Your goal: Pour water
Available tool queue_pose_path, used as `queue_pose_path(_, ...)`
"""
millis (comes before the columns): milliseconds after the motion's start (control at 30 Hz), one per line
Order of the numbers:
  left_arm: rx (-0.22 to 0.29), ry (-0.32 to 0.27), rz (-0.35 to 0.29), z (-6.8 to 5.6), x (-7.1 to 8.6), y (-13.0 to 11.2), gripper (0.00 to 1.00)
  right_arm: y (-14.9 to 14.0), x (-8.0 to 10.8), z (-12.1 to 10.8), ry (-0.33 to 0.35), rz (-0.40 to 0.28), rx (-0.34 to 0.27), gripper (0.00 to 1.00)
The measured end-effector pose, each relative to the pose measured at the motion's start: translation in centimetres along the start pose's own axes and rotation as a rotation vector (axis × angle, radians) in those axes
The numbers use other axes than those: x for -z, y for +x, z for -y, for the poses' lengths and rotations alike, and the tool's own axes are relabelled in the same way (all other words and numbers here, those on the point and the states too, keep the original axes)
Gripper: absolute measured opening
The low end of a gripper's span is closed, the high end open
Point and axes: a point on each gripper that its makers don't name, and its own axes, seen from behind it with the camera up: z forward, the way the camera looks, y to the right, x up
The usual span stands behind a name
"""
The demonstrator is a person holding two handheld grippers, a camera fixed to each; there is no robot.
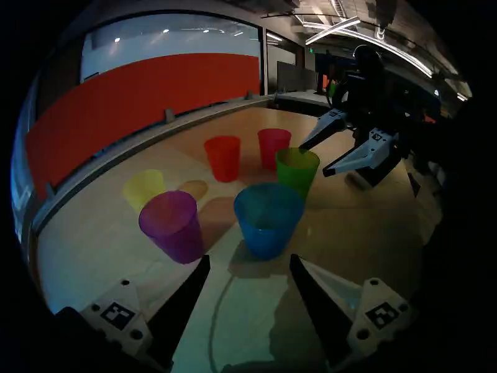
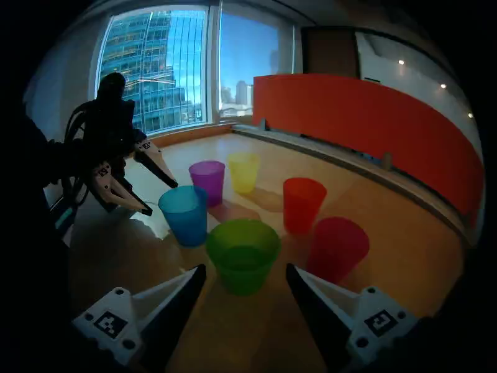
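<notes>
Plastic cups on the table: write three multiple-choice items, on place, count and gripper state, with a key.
1. The translucent green plastic cup stands: A) just ahead of the right gripper; B) on the windowsill; C) inside another cup.
2. Plastic cups on the wooden table: A) four; B) five; C) six.
3. The left gripper is: A) shut on a cup; B) open, empty; C) shut on a cloth.
Key: 1 A, it sits just beyond the fingertips in the right gripper view; 2 C, six separate rims show; 3 B, its fingers stand apart, touching nothing.
</notes>
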Motion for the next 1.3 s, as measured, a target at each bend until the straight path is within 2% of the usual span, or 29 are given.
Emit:
queue_pose_path(267,0.012,0.053,-0.031,0.8,1.0,0.4,0.96,0.1,1.0,-0.2,-0.04,-0.021,-0.022,0.99)
queue_pose_path(567,0.045,0.15,-0.112,2.2,2.2,1.9,0.96,1.2,2.7,-1.0,-0.113,-0.082,-0.059,0.99)
queue_pose_path(800,0.06,0.266,-0.194,4.1,3.7,3.4,0.96,2.8,4.8,-2.5,-0.197,-0.155,-0.098,0.99)
queue_pose_path(1067,0.107,0.359,-0.268,5.6,5.2,4.5,0.96,4.2,7.1,-4.5,-0.289,-0.234,-0.14,0.99)
queue_pose_path(1300,0.127,0.46,-0.335,6.9,6.8,5.3,0.96,5.2,8.8,-7.2,-0.422,-0.303,-0.154,0.99)
